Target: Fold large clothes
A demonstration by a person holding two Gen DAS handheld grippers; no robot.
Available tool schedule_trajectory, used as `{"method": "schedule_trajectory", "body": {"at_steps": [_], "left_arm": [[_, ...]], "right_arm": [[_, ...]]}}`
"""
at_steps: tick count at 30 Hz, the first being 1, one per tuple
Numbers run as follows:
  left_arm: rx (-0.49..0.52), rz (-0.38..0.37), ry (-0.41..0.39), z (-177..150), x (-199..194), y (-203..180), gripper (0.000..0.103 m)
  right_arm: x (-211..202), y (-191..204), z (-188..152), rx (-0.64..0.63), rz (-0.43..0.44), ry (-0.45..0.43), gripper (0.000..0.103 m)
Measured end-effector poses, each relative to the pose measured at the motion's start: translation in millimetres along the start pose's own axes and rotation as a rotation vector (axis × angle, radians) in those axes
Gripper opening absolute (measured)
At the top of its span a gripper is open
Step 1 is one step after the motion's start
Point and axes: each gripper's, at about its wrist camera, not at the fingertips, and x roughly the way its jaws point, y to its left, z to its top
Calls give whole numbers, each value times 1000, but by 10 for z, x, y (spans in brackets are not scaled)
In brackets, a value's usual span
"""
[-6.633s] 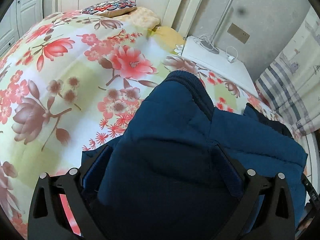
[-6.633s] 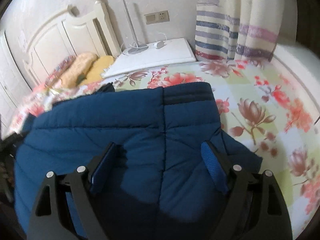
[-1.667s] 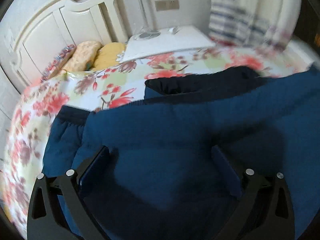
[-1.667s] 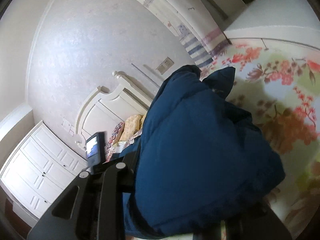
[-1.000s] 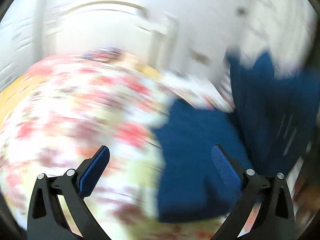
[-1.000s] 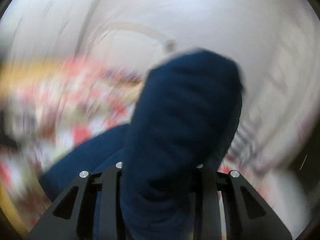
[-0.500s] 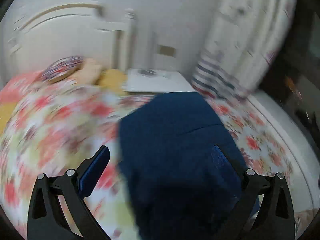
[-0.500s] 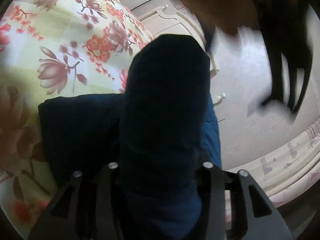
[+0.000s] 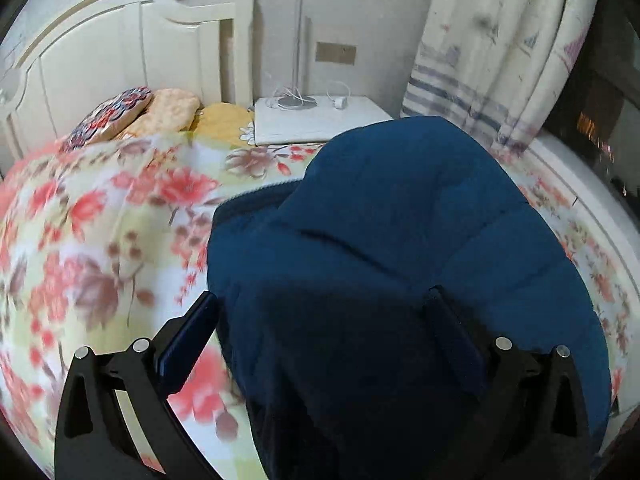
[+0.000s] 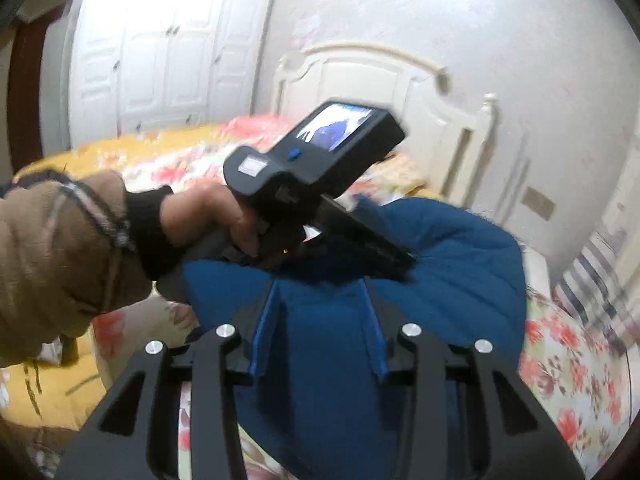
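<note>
On the bed (image 9: 100,240), the blue padded jacket (image 9: 400,220) lies folded into a thick bundle, long axis toward the headboard (image 9: 120,48); folding looks nearly complete, final tidying remaining. Left claw (image 9: 320,320) stands wide, straddling the bundle. Right claw (image 10: 320,316), narrow and closing, has jacket fabric between its pads.
</note>
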Motion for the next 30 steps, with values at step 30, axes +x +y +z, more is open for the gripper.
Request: {"method": "schedule_trajectory", "body": {"at_steps": [30], "left_arm": [[-186, 238, -54, 24, 236, 190, 99]], "right_arm": [[-13, -1841, 209, 257, -55, -57, 44]]}}
